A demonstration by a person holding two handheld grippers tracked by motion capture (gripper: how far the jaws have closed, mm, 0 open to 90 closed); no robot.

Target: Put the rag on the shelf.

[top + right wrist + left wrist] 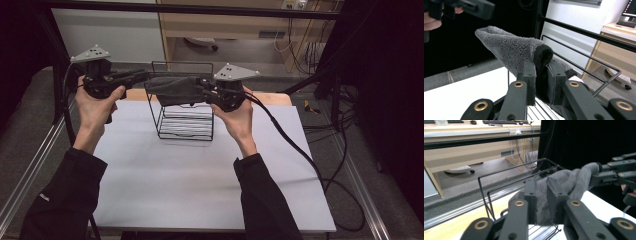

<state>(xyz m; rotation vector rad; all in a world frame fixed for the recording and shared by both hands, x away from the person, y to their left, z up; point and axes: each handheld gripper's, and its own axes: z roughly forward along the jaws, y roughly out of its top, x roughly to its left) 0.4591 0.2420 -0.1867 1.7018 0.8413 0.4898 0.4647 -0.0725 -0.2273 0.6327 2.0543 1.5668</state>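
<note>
A white table (pixel 200 175) carries a black wire rack (pixel 184 120) near its far edge. Above the rack hangs a grey towel (pixel 172 87), stretched between both grippers and clear of the tabletop. The left gripper (pixel 541 195) is clenched on one end of the towel, while the right gripper (pixel 541 75) grasps the other, folded end.

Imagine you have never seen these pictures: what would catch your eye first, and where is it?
First comes the fluffy dark grey cloth, stretched between two hand-held grippers above the back of the white table. The left gripper pinches one end and the right gripper the other, each shut on the fabric. Just beneath the cloth stands a black wire rack, its top rails close under the fabric.
</note>
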